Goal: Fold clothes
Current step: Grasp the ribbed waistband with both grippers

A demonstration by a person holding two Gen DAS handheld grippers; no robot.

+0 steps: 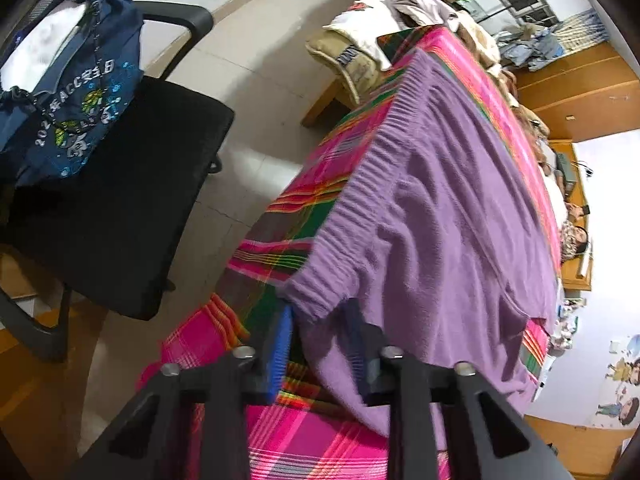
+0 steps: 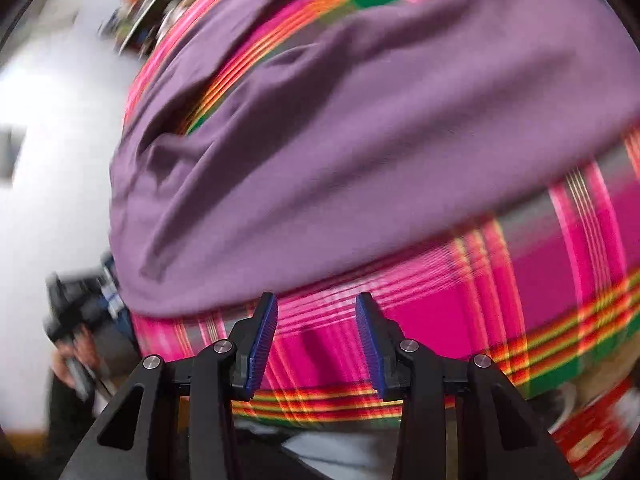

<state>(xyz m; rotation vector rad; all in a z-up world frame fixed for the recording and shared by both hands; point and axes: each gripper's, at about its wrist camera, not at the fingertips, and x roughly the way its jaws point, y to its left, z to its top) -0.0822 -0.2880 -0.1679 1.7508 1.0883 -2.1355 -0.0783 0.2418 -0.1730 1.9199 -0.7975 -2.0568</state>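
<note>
My left gripper (image 1: 320,344) points steeply down at the near corner of the bed, where the ribbed hem corner of the purple sweater (image 1: 440,208) lies between my two blue pads (image 1: 280,352); the knit drapes over the right-hand one and hides most of it, so I cannot tell whether I am clamped on the fabric or merely straddling it. The sweater is spread flat along the plaid blanket (image 1: 288,208), its ribbed hem running just inside the blanket's left edge and its body stretching away toward the far end of the bed. My right gripper (image 2: 316,336) hangs with its pads parted and nothing between them, over bare pink plaid (image 2: 500,280) just short of the sweater's (image 2: 320,140) near edge; that view is smeared by blur. Past the far corner of the bed, other clothes (image 1: 372,16) are heaped on a tan cushion. Beside the bed, on the tiled floor, stands a black office chair (image 1: 120,200) with a dark blue printed bag (image 1: 68,92) against its backrest.
</note>
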